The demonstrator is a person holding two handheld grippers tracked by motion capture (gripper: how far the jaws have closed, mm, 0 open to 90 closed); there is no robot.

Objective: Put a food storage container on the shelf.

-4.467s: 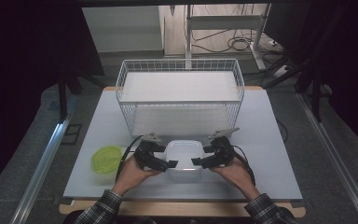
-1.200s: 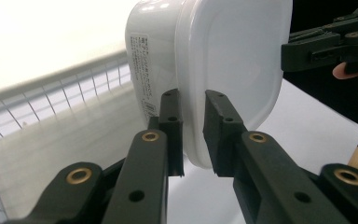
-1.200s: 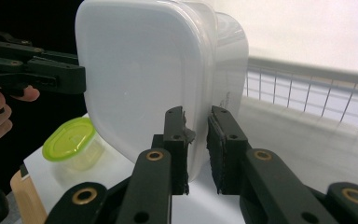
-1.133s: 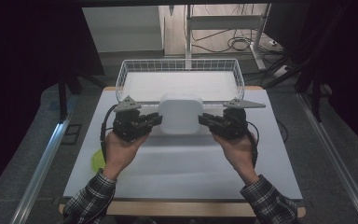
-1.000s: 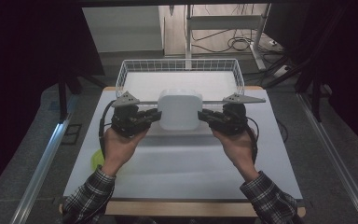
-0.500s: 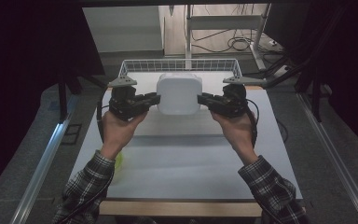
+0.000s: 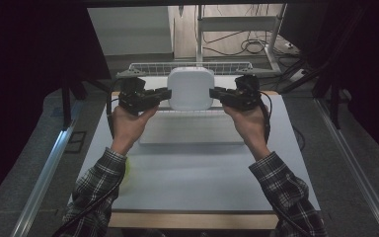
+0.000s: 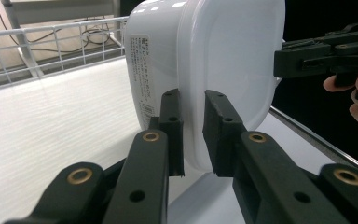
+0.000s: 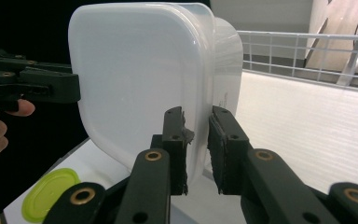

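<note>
Up above the far half of the tabletop (image 7: 197,177), the white container (image 7: 191,89) hangs in the air, tipped on edge, just before the wire basket (image 7: 143,68); the left gripper (image 7: 164,94) clamps its left rim between its fingers (image 8: 172,126); the right gripper (image 7: 216,92) pinches the opposite rim likewise; a green lid (image 9: 46,193) lies near the tabletop's left edge.

Glossy white plastic container (image 7: 190,88) (smooth); white wire basket (image 7: 143,68); matt table (image 7: 187,173).
</note>
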